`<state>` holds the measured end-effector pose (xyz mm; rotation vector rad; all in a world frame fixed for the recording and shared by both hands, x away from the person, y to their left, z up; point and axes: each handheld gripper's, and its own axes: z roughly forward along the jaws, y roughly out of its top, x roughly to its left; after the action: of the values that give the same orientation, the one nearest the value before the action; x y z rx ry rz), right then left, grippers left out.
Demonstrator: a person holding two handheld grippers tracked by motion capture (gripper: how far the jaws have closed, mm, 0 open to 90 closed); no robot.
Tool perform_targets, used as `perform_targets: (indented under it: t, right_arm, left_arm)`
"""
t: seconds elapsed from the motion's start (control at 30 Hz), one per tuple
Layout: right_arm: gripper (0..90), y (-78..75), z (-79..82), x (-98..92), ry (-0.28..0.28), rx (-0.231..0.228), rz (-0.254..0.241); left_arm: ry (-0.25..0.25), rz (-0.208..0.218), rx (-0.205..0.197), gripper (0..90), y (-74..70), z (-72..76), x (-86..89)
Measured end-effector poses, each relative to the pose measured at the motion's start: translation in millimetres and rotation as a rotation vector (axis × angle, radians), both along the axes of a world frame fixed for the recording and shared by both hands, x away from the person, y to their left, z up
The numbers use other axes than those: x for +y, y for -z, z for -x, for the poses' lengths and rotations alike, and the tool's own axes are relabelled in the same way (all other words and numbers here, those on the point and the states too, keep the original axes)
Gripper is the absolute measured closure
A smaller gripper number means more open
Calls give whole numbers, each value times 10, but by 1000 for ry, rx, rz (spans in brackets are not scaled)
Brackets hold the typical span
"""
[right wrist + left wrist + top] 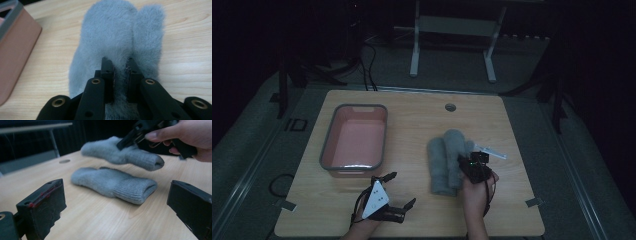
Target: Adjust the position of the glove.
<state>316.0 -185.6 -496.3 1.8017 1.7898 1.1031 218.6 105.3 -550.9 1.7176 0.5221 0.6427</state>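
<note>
No readable markings. Right hand-held gripper (120, 72) clamps a grey mitten (117, 35), cuff hidden; left hand-held gripper (112, 202) gapes empty beside the second mitten (112, 183).

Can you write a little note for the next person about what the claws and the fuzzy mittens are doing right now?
Right claw: shut on one grey mitten, lifted off the table.
Left claw: open, holding nothing, near the table's front edge.
Second grey mitten: lying flat on the table.
Pink bin: to the left of the mittens, nothing visible inside.
Done: one mitten picked up.
Left: probably move both mittens into the bin.
</note>
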Motion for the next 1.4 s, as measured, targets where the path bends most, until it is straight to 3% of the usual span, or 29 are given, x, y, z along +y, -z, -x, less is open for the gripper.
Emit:
perform_targets:
  t: [0.17, 0.3, 0.47, 0.6, 0.73, 0.87, 1.03, 1.2, 1.27, 1.33, 1.4]
  right_arm:
    - [806, 30, 26, 216, -6, 21, -17]
    - [806, 17, 25, 360, -15, 24, -6]
    - [803, 59, 29, 420, 8, 33, 10]
    - [790, 173, 17, 439, -8, 62, 1]
    - [760, 224, -12, 455, -24, 75, 19]
    - [690, 282, -16, 500, -50, 78, 33]
    - [595, 237, -21, 485, -68, 78, 26]
    - [548, 153, -29, 457, -148, 83, 50]
    - [518, 134, -20, 455, -184, 78, 87]
    - [500, 117, -10, 441, -206, 67, 115]
    - [427, 89, -12, 409, -227, 60, 134]
  left_arm:
    - [30, 67, 52, 22, -27, -49, 7]
    - [41, 81, 65, 22, -39, -82, 1]
    - [54, 88, 85, 22, -35, -119, -27]
    - [65, 87, 75, 21, -31, -129, -40]
    - [72, 85, 117, 22, -15, -153, -50]
    - [78, 84, 141, 21, -4, -170, -45]
    - [87, 74, 171, 21, 14, -184, -37]
    - [98, 84, 187, 21, 22, -187, -21]
    - [106, 100, 184, 21, 19, -172, -11]
    - [106, 91, 177, 21, 22, -151, -10]
    - [107, 82, 176, 21, 25, -134, -9]
